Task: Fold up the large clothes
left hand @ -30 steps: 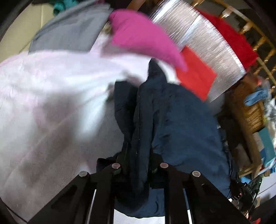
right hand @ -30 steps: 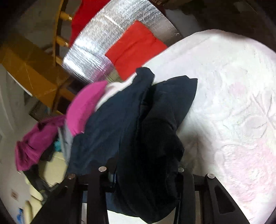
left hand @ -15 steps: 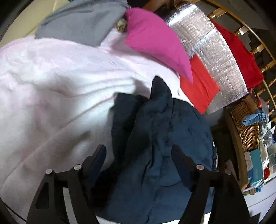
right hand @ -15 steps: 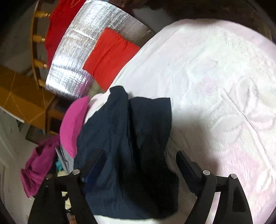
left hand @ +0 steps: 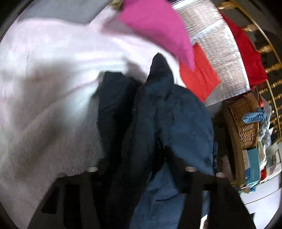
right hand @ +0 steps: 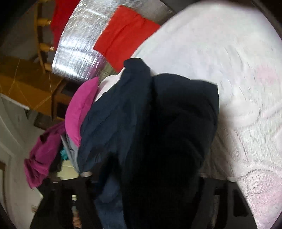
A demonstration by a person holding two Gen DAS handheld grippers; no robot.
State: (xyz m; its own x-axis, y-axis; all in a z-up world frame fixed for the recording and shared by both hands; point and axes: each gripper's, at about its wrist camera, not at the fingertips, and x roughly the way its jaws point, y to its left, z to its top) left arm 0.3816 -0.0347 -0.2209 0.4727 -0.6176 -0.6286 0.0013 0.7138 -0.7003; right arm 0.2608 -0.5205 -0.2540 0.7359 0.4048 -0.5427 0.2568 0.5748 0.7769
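A dark navy garment (left hand: 167, 123) lies bunched on the pale pink textured blanket (left hand: 44, 79). It fills the lower middle of the left wrist view and runs down between the fingers of my left gripper (left hand: 141, 170), which are closed in on its folds. In the right wrist view the same garment (right hand: 158, 132) drapes between the fingers of my right gripper (right hand: 144, 174), which also grips it. The fingertips of both grippers are hidden by the cloth.
A magenta folded garment (left hand: 158, 26) and a grey one (left hand: 61, 10) lie at the blanket's far edge. A silver foil surface (right hand: 79, 45) holds a red-orange folded cloth (right hand: 123, 33). A wicker basket (left hand: 246, 123) stands at the right. A wooden chair carries red cloth (left hand: 246, 52).
Half a second ago both grippers were open above the navy garment. Now both have dropped onto it and closed on its folds; the views are blurred with motion.
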